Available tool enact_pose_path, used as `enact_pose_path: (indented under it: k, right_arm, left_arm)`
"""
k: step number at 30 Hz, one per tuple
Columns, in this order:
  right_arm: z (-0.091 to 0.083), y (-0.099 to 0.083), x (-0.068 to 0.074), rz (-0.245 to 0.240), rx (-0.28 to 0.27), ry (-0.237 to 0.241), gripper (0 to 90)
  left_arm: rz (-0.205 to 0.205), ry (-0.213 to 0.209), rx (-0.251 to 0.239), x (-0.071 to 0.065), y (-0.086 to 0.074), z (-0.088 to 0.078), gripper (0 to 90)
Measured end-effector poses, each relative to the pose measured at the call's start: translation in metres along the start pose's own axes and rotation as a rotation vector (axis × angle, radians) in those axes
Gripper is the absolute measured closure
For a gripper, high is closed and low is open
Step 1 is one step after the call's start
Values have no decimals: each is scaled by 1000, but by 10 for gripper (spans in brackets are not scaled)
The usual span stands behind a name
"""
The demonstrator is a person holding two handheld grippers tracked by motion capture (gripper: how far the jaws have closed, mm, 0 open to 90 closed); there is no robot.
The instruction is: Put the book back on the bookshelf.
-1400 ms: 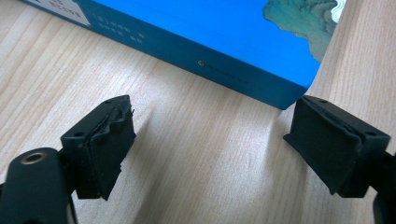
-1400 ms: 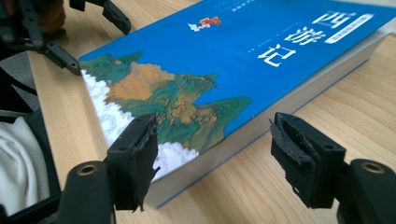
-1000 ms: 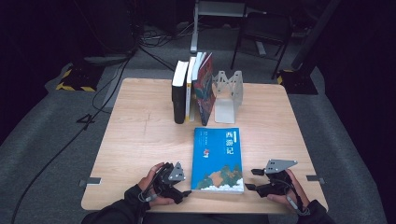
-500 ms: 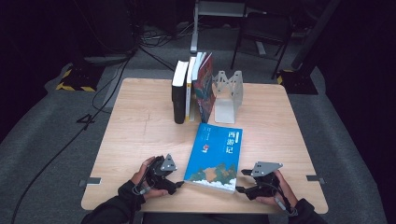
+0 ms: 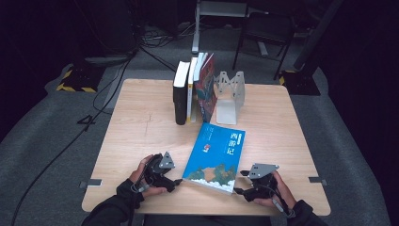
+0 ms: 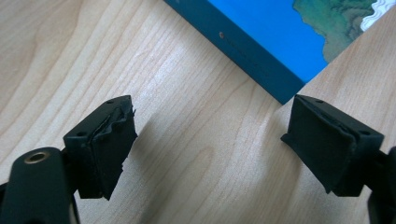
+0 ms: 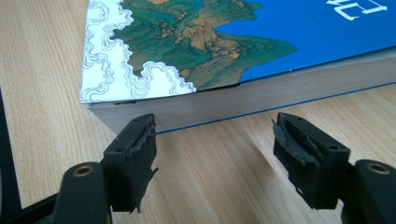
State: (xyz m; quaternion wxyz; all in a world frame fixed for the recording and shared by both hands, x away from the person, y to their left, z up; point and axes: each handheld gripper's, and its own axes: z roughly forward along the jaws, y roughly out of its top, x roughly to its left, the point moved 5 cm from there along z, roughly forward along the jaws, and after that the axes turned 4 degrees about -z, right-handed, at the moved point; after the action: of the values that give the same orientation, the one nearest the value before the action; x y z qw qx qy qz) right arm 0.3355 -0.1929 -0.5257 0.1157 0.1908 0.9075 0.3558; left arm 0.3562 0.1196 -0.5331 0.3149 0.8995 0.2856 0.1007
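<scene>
- Table (image 5: 141,117): a light wooden top on a dark carpeted floor, carrying everything below.
- Row of upright books (image 5: 193,89): three or four volumes stand spine-up at the far middle of the table, the rightmost leaning toward a grey metal bookend (image 5: 229,94) just beside it.
- Blue book (image 5: 215,156): it lies flat on the near half of the table, cover up, skewed so that its top edge points toward the bookend and its bottom edge sits between the two grippers. The cover shows white lettering above a green-and-gold landscape with white wave patterns.
- Left gripper (image 5: 176,181): held low at the book's near left corner, jaws spread wide with bare wood between them; in the left gripper view (image 6: 208,140) the book's blue corner (image 6: 280,88) lies just beyond the jaw tips, apart from both pads.
- Right gripper (image 5: 237,187): held at the book's near right corner, jaws apart and gripping nothing, having just been opening; in the right gripper view (image 7: 215,144) the page edge (image 7: 261,100) lies just ahead of the pads.
</scene>
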Motion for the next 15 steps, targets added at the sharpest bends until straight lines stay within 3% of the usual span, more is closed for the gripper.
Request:
enact_pose_path:
  k: [1,4,8,15]
  right_arm:
    - [0,0,0,0,-1,0,297]
    - [-4,4,-1,6,-28,0,296]
    - [-7,10,-2,11,-59,-15,296]
    - [-9,17,-4,13,-90,-27,283]
  left_arm:
    - [1,9,-4,-1,0,0,163]
    - [0,-21,-34,-4,3,-4,214]
    - [1,-43,-79,-10,9,-10,195]
    - [72,-73,-131,-45,34,-8,188]
